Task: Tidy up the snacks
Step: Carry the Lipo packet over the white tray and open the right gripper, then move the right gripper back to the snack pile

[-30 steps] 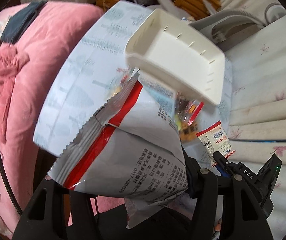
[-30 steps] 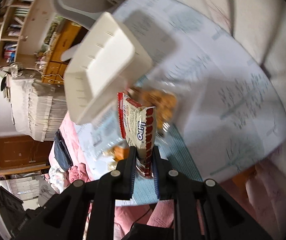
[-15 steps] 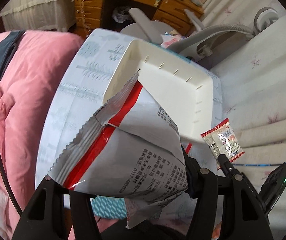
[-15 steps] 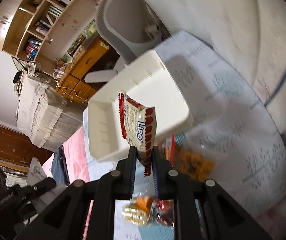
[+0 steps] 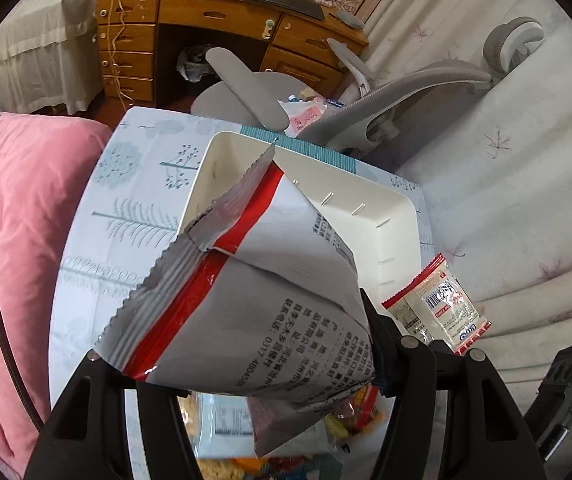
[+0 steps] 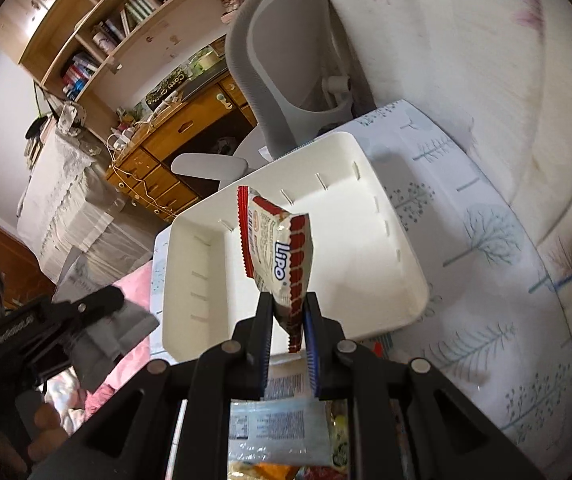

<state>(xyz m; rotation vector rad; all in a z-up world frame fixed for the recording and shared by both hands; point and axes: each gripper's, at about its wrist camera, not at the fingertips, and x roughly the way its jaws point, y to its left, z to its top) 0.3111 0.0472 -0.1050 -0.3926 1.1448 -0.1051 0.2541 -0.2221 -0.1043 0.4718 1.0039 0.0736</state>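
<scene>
Jaws of the left gripper (image 5: 238, 364) tilt steeply down, clamped on a large silver bag (image 5: 254, 296) whose crimped top reaches over the near wall of the white bin (image 5: 398, 236). That bin sits on the tree-print counter (image 5: 126, 208), with bare cloth to its left. From the right wrist, the right gripper (image 6: 288, 320) pinches the lower end of a small Lipo packet (image 6: 276, 248), upright above the bin's open floor.

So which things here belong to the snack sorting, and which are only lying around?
Part of the job:
- large silver bag, held in the left gripper
- small Lipo packet, held in the right gripper
- white bin

Just lying about:
- grey office chair
- wooden desk
- pink quilt
</scene>
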